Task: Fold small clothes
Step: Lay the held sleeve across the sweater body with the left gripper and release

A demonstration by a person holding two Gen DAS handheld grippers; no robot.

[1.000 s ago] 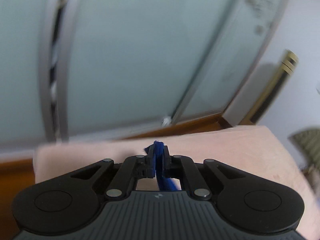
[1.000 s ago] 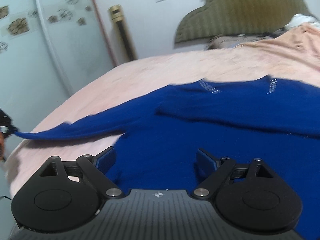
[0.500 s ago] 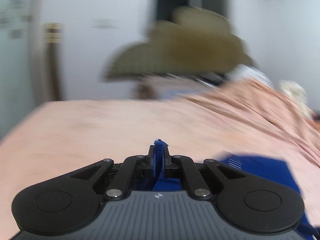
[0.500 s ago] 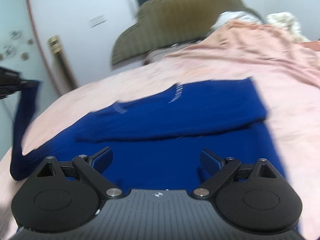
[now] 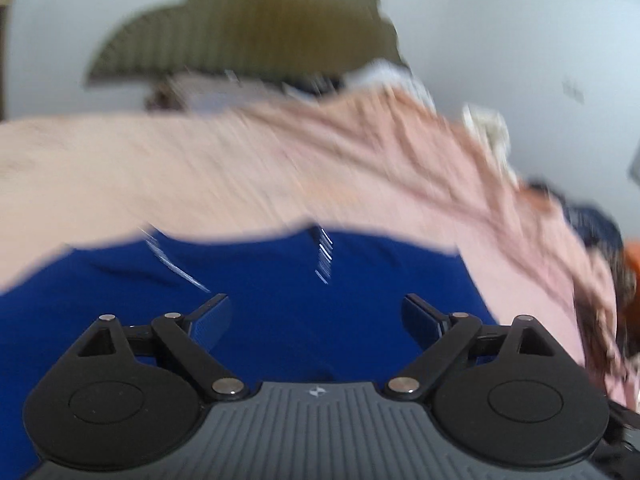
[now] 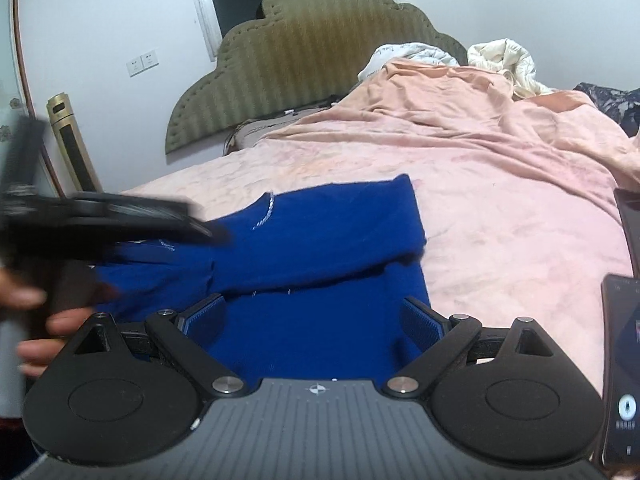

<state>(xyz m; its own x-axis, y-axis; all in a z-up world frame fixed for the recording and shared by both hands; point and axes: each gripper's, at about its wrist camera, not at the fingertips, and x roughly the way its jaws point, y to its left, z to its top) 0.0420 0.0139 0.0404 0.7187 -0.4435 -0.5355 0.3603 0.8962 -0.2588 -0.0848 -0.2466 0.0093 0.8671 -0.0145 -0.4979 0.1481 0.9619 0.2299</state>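
Observation:
A dark blue garment [image 6: 320, 240] lies on the pink bedspread [image 6: 500, 208], with both sleeves folded across its upper part. It fills the lower half of the blurred left wrist view [image 5: 280, 300]. My left gripper [image 5: 316, 320] is open and empty just above the garment; it also shows blurred at the left of the right wrist view [image 6: 120, 220]. My right gripper [image 6: 316, 316] is open and empty over the garment's lower part.
An olive padded headboard [image 6: 312, 52] stands at the far end of the bed. Crumpled white bedding [image 6: 504, 60] lies at the back right. A phone [image 6: 624, 380] sits at the right edge. A hand [image 6: 44, 320] holds the left gripper.
My left gripper swung the blue sleeve from the bed's left edge over onto the garment, then opened and let it go. My right gripper stayed open and turned to the right.

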